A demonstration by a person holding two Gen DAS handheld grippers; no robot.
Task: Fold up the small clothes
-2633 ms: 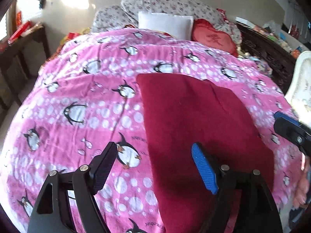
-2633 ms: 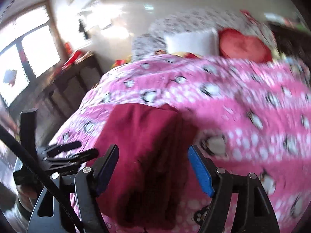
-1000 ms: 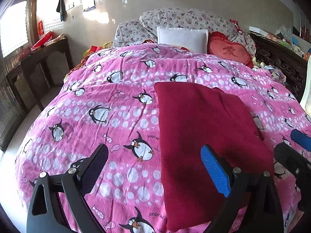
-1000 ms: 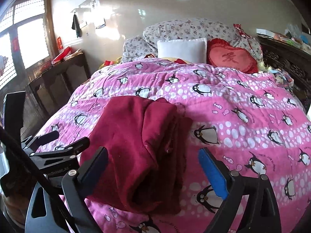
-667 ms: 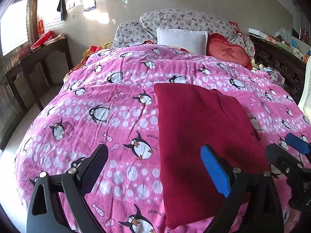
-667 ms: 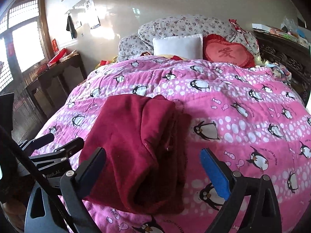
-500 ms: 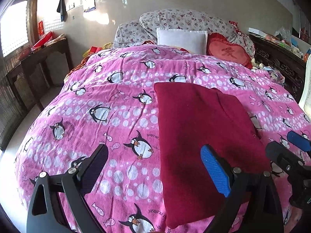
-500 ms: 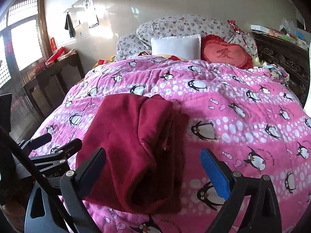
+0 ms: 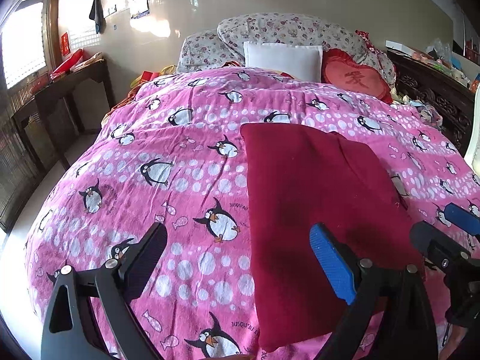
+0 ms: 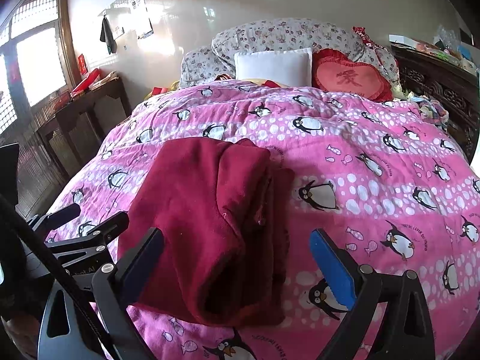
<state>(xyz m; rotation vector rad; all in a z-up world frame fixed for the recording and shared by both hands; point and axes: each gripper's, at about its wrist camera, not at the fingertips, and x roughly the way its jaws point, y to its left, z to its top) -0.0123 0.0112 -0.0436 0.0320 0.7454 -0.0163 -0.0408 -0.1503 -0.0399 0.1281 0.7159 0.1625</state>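
A dark red garment (image 9: 315, 198) lies folded into a long rectangle on the pink penguin blanket (image 9: 180, 180). In the right wrist view the same garment (image 10: 210, 216) shows stacked layers along its right edge. My left gripper (image 9: 240, 258) hangs open above the blanket, its blue finger over the garment's near part. My right gripper (image 10: 237, 258) is open too, over the garment's near end, holding nothing. The right gripper's fingers (image 9: 444, 240) show at the right edge of the left wrist view, and the left gripper's fingers (image 10: 90, 225) at the left of the right wrist view.
A white pillow (image 9: 282, 60), a red heart cushion (image 9: 357, 81) and floral bedding (image 9: 285, 33) sit at the bed's head. A dark wooden side table (image 9: 60, 96) stands left of the bed. A carved dark cabinet (image 9: 435, 96) with clutter runs along the right side.
Both grippers pulled back and up from the garment since 2.6 s ago, showing more of the bed. Over the last second there is only slight drift; the garment lies still.
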